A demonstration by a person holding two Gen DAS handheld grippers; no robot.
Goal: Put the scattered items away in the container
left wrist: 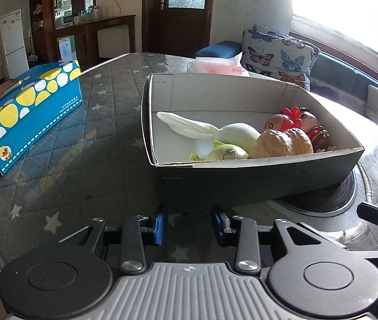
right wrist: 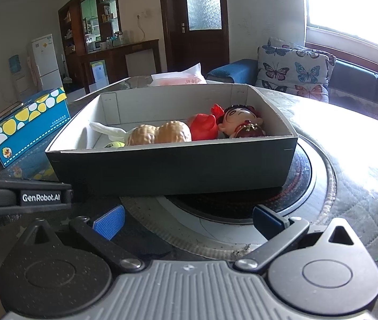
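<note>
Both claws hang low at the near edge of the quilted table cover [left wrist: 114, 101], each with its blue pads apart and nothing between them. The left gripper [left wrist: 189, 224] stands partly open, the right gripper [right wrist: 189, 220] spread wider. Straight ahead of both, just beyond the fingertips, sits the dark cardboard tray [left wrist: 255, 178], its near wall facing the claws and one end resting over a round recessed plate in the tabletop [right wrist: 242, 208]. Inside it lie the gathered toys: a white cloth bunny [left wrist: 215, 130] toward the left, a small green toy [left wrist: 226, 153] against the near wall, a peanut-shaped toy [right wrist: 159, 132] in the middle, a red toy [right wrist: 204, 125] and a big-headed doll figure [right wrist: 239, 120] to the right. Well to the left of the left gripper stands a blue box with yellow and white spots [left wrist: 29, 112].
</note>
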